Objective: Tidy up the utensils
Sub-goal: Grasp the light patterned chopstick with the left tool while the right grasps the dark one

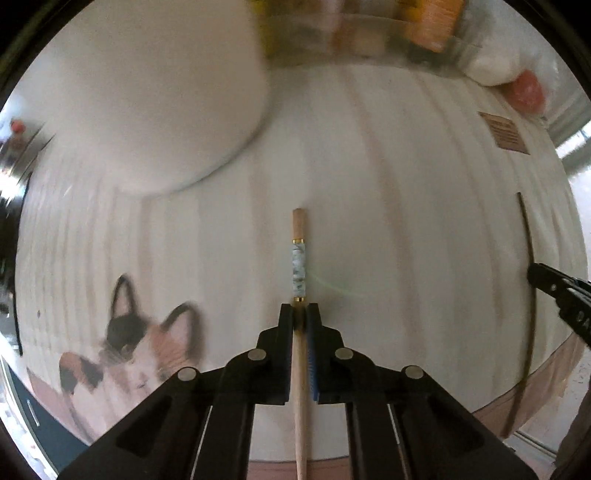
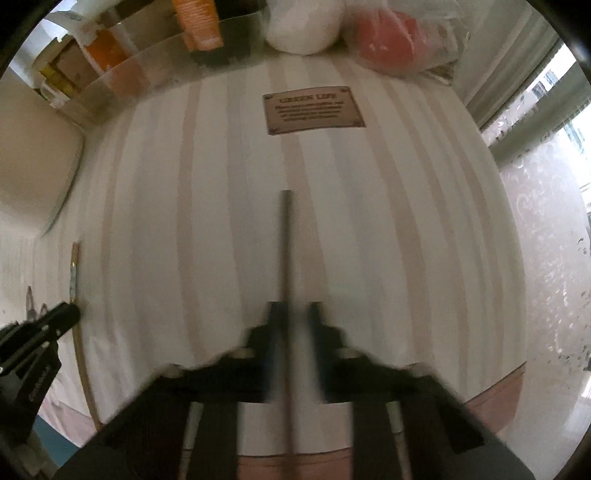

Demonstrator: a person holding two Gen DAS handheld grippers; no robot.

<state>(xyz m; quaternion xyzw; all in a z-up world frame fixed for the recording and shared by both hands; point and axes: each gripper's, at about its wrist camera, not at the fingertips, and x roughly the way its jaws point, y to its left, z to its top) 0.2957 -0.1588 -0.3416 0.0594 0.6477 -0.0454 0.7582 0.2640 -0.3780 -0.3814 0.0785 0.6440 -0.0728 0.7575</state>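
Observation:
My left gripper (image 1: 299, 314) is shut on a light wooden chopstick (image 1: 298, 254) with a white patterned band and gold rings; it points straight ahead over the striped tablecloth (image 1: 406, 221). It also shows at the left of the right wrist view (image 2: 75, 269), beside the left gripper (image 2: 59, 317). A dark brown chopstick (image 2: 285, 251) runs between the blurred fingers of my right gripper (image 2: 293, 314), whose jaws stand a little apart around it. That dark chopstick shows in the left wrist view (image 1: 528, 258) with the right gripper (image 1: 554, 288) at the right edge.
A white plate (image 1: 155, 110) lies at the far left. A steel rack with boxes and an orange packet (image 2: 199, 26) stands at the back, next to white and red bags (image 2: 384, 40). A brown label (image 2: 314, 110) and a cat picture (image 1: 133, 347) are on the cloth.

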